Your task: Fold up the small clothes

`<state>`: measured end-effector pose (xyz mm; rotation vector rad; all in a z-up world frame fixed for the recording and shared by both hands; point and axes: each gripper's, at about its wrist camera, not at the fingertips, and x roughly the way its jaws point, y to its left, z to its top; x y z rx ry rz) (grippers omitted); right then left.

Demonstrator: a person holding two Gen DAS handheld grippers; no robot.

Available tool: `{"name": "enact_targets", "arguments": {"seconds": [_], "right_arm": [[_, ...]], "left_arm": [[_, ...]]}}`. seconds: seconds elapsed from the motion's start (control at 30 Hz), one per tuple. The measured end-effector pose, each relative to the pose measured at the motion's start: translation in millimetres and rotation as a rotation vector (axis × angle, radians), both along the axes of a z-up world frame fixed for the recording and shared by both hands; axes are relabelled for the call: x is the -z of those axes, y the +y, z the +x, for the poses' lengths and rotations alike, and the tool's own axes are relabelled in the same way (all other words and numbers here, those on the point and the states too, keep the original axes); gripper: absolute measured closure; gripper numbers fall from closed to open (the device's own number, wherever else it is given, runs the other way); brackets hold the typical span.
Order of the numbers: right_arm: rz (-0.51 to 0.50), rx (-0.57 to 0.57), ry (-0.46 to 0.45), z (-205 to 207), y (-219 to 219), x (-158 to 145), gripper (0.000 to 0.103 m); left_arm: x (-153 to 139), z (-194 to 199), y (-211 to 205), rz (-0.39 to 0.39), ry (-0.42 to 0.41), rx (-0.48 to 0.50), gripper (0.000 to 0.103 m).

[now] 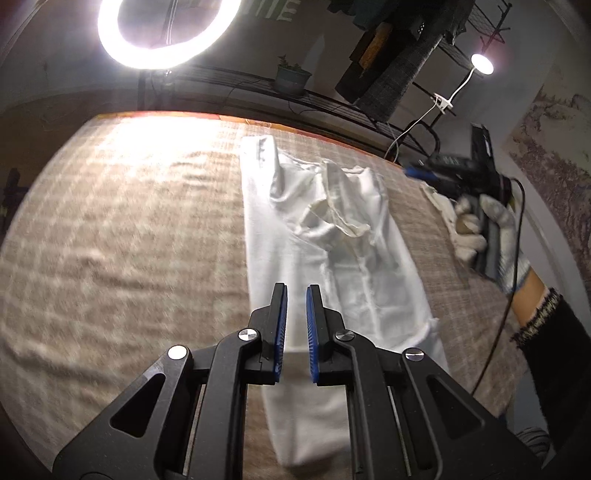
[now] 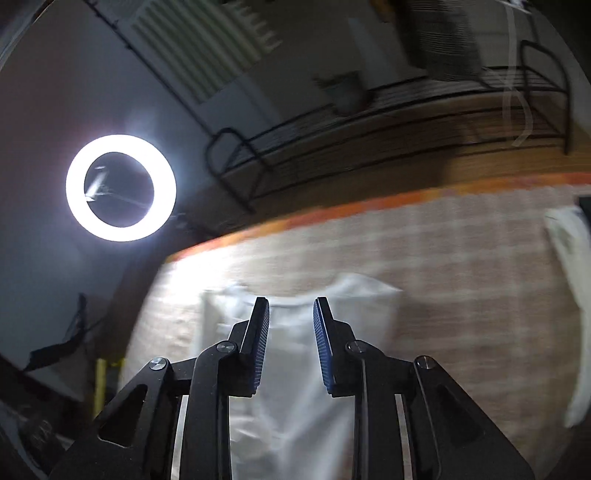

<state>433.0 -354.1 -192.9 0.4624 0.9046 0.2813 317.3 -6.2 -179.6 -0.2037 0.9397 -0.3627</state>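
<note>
A white garment (image 1: 332, 240) lies on the beige checked cloth, folded into a long narrow strip with a bunched sleeve near its far end. My left gripper (image 1: 296, 291) hovers above its near half, jaws a little apart and empty. In the left wrist view my right gripper (image 1: 476, 173) is held by a white-gloved hand at the right edge of the table. In the blurred right wrist view my right gripper (image 2: 291, 306) is open and empty above the white garment (image 2: 295, 406).
A beige checked cloth (image 1: 129, 240) covers the table. A ring light (image 1: 166, 33) shines at the far edge. A black wire rack (image 1: 332, 103) with a potted plant stands behind. More white fabric (image 2: 569, 258) lies at the right.
</note>
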Motion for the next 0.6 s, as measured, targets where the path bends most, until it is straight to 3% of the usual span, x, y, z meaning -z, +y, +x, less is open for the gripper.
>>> {"name": "enact_targets", "arguments": {"seconds": [0.13, 0.23, 0.4, 0.47, 0.6], "right_arm": [[0.007, 0.028, 0.042, -10, -17, 28, 0.080], [0.009, 0.015, 0.043, -6, -7, 33, 0.080], [0.054, -0.080, -0.005, 8, 17, 10, 0.079], [0.014, -0.154, -0.026, 17, 41, -2, 0.079], [-0.097, -0.261, 0.002, 30, 90, 1, 0.063]], "left_arm": [[8, 48, -5, 0.087, -0.008, 0.038, 0.096], [22, 81, -2, 0.077, 0.022, 0.008, 0.096], [41, 107, -4, 0.059, 0.058, -0.014, 0.096], [46, 108, -9, 0.075, 0.058, 0.002, 0.096], [51, 107, -11, 0.068, 0.069, 0.014, 0.096]]}}
